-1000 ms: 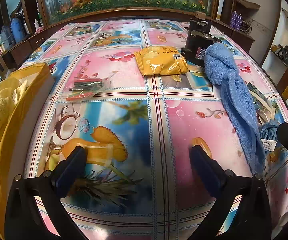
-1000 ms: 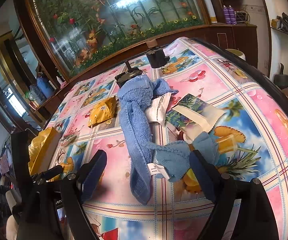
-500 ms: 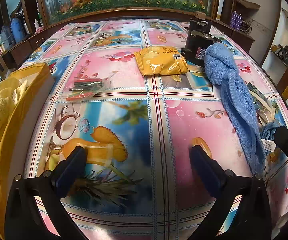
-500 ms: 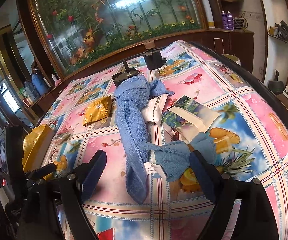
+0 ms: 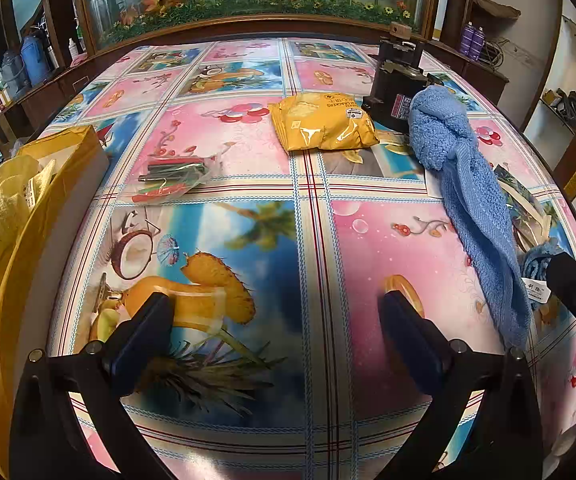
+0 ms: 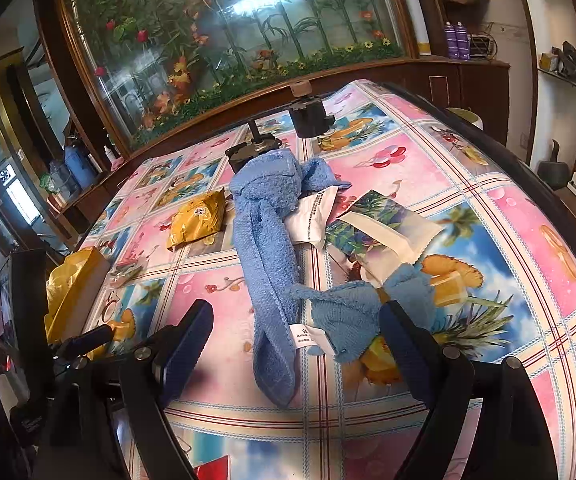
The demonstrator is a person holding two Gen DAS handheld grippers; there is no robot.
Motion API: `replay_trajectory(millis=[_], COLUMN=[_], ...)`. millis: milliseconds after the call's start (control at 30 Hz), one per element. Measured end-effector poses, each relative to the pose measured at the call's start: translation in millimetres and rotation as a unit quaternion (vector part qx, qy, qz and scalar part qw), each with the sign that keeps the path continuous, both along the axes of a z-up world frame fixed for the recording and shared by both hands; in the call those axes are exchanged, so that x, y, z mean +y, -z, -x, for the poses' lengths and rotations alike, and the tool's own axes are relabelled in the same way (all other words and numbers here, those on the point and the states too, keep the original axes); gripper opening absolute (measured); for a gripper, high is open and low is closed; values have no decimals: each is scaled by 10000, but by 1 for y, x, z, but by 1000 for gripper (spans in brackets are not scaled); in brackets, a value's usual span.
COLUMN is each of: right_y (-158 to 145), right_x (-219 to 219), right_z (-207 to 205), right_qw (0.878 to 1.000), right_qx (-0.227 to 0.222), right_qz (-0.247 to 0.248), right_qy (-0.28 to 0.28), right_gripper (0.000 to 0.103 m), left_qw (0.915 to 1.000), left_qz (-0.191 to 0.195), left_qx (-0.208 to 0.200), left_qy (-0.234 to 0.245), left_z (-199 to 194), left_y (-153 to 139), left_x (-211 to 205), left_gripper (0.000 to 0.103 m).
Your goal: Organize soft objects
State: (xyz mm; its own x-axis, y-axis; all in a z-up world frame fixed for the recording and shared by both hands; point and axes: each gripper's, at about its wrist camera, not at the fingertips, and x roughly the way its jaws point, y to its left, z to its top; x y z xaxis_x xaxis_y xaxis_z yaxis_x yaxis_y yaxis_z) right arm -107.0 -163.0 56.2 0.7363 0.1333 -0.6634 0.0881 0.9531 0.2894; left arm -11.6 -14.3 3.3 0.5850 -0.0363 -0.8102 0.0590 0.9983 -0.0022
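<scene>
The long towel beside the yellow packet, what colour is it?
Blue; the towel shows best in the right wrist view.

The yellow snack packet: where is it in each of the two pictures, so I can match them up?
Left wrist view: the packet lies at upper centre, far beyond the open fingers.
Right wrist view: the packet sits left of centre, small and far away.
Shared landmark: the long blue towel, just right of the packet in both views.
</scene>
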Motion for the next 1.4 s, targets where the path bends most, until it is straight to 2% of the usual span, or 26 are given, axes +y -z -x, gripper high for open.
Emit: replay_trajectory(millis=[1067,1400], right_y=[0,-1], right_x=[-3,-3], right_z=[0,1], right_qw=[9999,9993], right_qx=[-26,-67], right_qz=[-150,-356], right_qy=[-14,-135], right_gripper=[90,90], left_qw=[9999,9999], left_qz=[1,-30], left_qx=[94,150], left_qy=[-54,-75], left_z=[9,13], left_y=[-3,-3], left_x=[-1,-3], left_gripper=[103,103])
